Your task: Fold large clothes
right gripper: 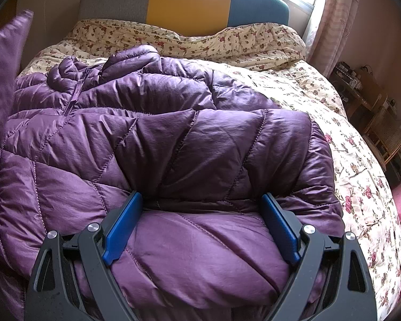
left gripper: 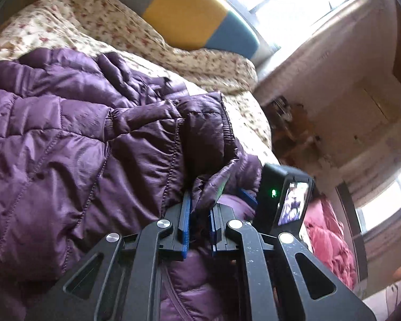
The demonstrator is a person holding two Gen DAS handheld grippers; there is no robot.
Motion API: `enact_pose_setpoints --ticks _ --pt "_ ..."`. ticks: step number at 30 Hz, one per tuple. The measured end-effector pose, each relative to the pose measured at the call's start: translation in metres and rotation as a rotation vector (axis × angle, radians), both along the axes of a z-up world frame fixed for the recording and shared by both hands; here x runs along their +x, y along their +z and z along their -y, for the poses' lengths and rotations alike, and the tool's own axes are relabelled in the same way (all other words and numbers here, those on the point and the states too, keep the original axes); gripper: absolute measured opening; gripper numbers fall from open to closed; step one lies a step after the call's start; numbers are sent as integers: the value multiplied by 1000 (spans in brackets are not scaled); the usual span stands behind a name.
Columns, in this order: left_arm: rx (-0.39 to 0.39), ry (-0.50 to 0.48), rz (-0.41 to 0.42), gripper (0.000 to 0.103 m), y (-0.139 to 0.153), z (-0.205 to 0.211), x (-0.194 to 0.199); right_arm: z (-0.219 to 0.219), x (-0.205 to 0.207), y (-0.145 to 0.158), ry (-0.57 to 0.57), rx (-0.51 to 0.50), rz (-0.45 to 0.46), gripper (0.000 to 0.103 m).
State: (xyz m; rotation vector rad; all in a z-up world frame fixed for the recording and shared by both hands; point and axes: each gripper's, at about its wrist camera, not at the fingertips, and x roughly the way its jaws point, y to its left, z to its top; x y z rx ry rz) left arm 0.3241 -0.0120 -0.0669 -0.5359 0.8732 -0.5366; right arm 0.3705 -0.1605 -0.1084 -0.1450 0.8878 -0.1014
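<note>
A large purple quilted puffer jacket (right gripper: pixel 173 139) lies on the floral bed; it also fills the left wrist view (left gripper: pixel 66 139). My left gripper (left gripper: pixel 200 203) is shut on a fold of the jacket near a ribbed cuff (left gripper: pixel 227 131), lifting that part. My right gripper (right gripper: pixel 201 200) is open, its blue pads (right gripper: pixel 125 219) straddling a bulge of the jacket's near edge. The right gripper's body and camera (left gripper: pixel 283 198) show just right of the left gripper. A lifted purple piece (right gripper: pixel 5 67) hangs at the far left of the right wrist view.
The floral quilt (right gripper: pixel 334 133) covers the bed, with a grey, yellow and teal headboard (right gripper: pixel 189 2) behind. A window and curtain (right gripper: pixel 331 13) are at the right. Wicker furniture (right gripper: pixel 382 128) stands beside the bed. Red-pink fabric (left gripper: pixel 331 238) lies low at the right.
</note>
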Motion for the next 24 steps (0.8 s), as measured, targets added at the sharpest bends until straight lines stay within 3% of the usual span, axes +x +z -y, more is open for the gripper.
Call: enact_pose_setpoints --ticks 5,13,17,20,24 --pt "41 19 -10 42 1 -5 -8 0 1 1 -1 3 -3 87" --pt "120 90 41 42 9 -33 -41 11 -6 27 -31 107 5 64" --pt "166 165 37 42 8 -52 -51 12 -15 49 0 270 23 66" --pt "189 213 28 42 7 -65 -56 2 -20 60 52 371 25 76" --pt "191 238 36 42 9 -79 -62 -24 -18 65 133 462 -17 76"
